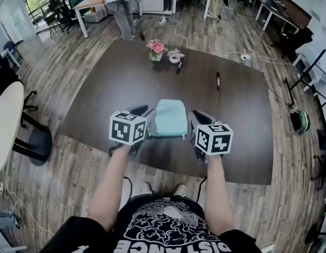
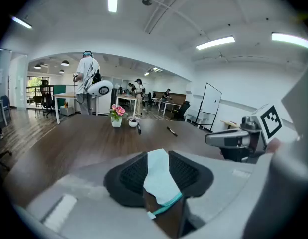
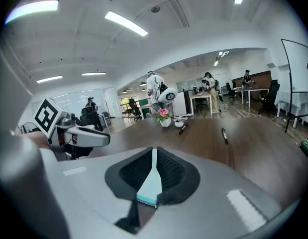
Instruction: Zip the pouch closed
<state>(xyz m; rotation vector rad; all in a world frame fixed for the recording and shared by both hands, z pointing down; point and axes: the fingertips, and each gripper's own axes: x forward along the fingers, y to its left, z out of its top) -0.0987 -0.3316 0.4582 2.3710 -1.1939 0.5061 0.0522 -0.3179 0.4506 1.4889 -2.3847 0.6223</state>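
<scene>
A light blue pouch [image 1: 170, 118] with a teal zip edge hangs above the near part of the dark brown table [image 1: 120, 83], held from both sides. My left gripper [image 1: 147, 126] is shut on the pouch's left end. In the left gripper view a wide fold of the blue fabric [image 2: 159, 180] fills the gap between the black pads [image 2: 133, 176]. My right gripper [image 1: 191, 126] is shut on the right end. In the right gripper view a thin edge of the pouch [image 3: 149, 187] is pinched between nearly touching pads [image 3: 169, 172]. The zip pull is not visible.
At the table's far side stand a small pot of pink flowers [image 1: 156, 49] and a white dish [image 1: 175, 56], with a black marker [image 1: 179, 66] beside them and another [image 1: 218, 80] further right. A person [image 1: 119, 7] stands beyond the table. A round white table [image 1: 5, 125] is at left.
</scene>
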